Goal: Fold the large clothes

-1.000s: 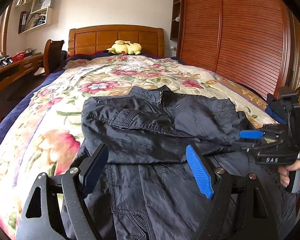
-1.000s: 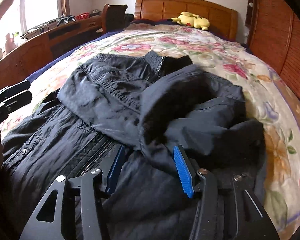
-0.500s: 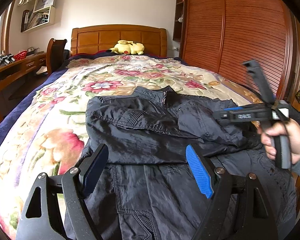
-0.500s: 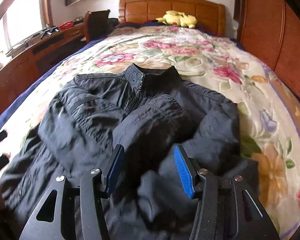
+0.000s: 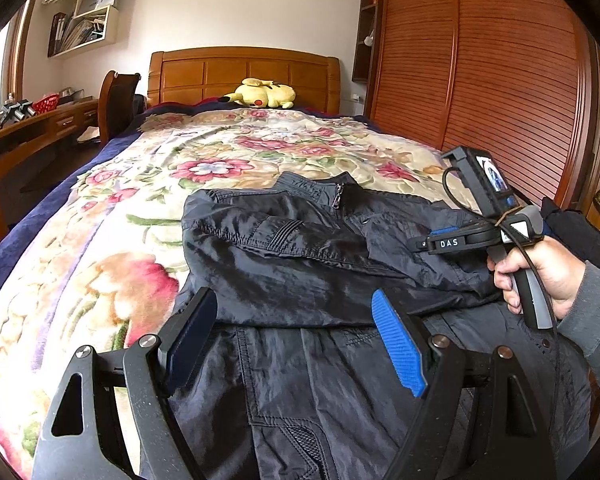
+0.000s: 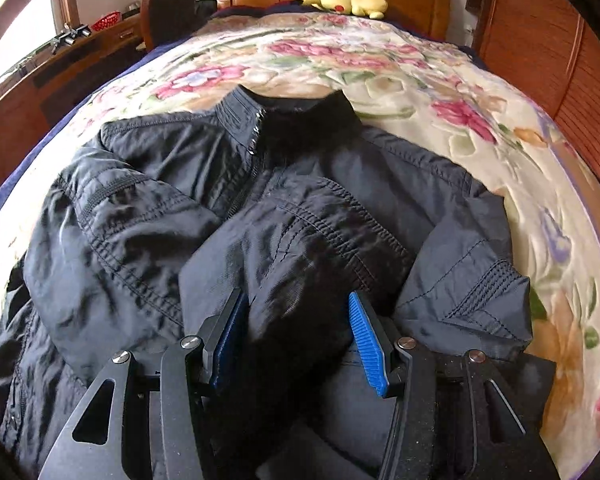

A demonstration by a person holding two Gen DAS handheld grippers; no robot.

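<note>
A dark padded jacket lies face up on the floral bedspread, collar toward the headboard, with its left sleeve folded over the chest. In the right wrist view the jacket's right sleeve is bunched between the blue pads of my right gripper, which is shut on it over the chest. The left wrist view shows that right gripper low over the jacket's right side, held by a hand. My left gripper hovers open above the jacket's lower half with nothing between its fingers.
A yellow plush toy lies by the wooden headboard. A slatted wooden wardrobe runs along the bed's right side. A desk and a chair stand to the left. Bare bedspread surrounds the jacket.
The right gripper has carried the right sleeve inward from the jacket's right edge onto the chest. The left gripper has stayed in place, still open.
</note>
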